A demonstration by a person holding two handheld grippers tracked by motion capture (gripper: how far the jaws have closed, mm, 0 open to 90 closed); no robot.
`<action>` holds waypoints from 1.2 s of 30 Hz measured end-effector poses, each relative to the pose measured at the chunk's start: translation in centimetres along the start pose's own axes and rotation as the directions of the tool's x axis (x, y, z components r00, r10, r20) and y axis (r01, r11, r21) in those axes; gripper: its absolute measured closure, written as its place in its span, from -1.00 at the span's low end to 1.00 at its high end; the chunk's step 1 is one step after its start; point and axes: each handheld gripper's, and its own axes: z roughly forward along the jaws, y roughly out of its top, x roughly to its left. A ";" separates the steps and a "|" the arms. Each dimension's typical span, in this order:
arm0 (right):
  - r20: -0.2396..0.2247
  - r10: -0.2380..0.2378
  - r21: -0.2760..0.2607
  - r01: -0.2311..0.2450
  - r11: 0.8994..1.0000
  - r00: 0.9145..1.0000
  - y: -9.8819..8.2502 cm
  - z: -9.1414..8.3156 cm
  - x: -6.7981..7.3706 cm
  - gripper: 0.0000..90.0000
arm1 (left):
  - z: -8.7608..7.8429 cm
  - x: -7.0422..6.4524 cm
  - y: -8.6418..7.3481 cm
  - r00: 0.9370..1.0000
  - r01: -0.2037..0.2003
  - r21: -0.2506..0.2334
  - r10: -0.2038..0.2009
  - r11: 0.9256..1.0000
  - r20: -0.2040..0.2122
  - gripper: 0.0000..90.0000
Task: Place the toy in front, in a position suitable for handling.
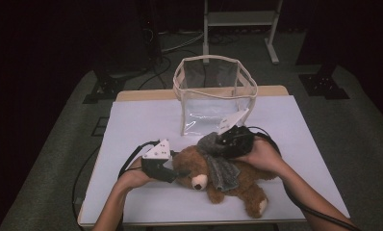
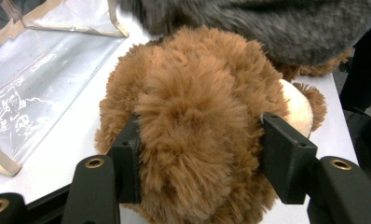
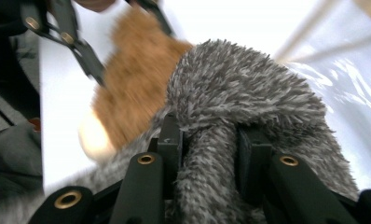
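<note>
A brown teddy bear (image 1: 237, 180) lies on its back on the white table cover (image 1: 141, 120), head toward the left. A grey fuzzy scarf (image 1: 222, 168) is wrapped around its neck. My left gripper (image 1: 175, 169) is shut on the bear's head; in the left gripper view the brown fur (image 2: 197, 107) bulges between the two pads (image 2: 286, 154). My right gripper (image 1: 218, 144) is shut on a raised fold of the scarf (image 3: 239, 93), just above the bear's chest. Beyond it, the right gripper view also shows the bear's head (image 3: 137, 79) and the left gripper (image 3: 67, 28).
A clear plastic bag with beige trim (image 1: 213, 96) stands open and upright at the back of the table, just behind the bear, with its wall also in the left gripper view (image 2: 34, 93). Cables trail from both grippers. A white frame stands on the floor beyond the table (image 1: 240, 19).
</note>
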 end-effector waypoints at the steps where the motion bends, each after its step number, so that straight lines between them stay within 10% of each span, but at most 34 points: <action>1: 0.001 0.024 -0.017 -0.024 1.000 1.000 -0.5 -0.6 -0.4 0.48 | 0.0 0.0 0.0 1.000 0.000 0.000 0.000 1.000 0.000 -0.11; 9: -0.048 0.106 -0.064 -0.109 0.992 0.993 -2.9 -0.3 -0.7 0.48 | -0.2 0.1 0.4 1.000 -0.004 0.014 0.004 1.000 0.012 -0.22; 16: -0.031 0.091 -0.069 -0.093 0.993 0.995 -3.0 0.6 0.0 0.48 | -0.3 0.3 2.5 1.000 0.003 -0.046 -0.002 0.999 0.015 -0.36; 18: -0.024 0.082 -0.072 -0.084 0.994 0.996 -3.0 0.5 0.1 0.48 | 0.8 0.2 2.6 1.000 -0.015 0.014 0.015 1.000 0.004 -0.32; 30: 0.043 0.155 -0.190 -0.144 0.971 0.987 -6.7 -7.1 -1.1 0.49 | 1.0 -0.2 1.5 1.000 0.004 -0.002 -0.004 1.000 -0.007 -0.18; 36: 0.117 0.225 -0.208 -0.198 0.958 0.967 -9.8 -11.9 -1.5 0.48 | 1.0 -0.3 1.4 1.000 -0.004 0.001 0.004 1.000 -0.005 -0.19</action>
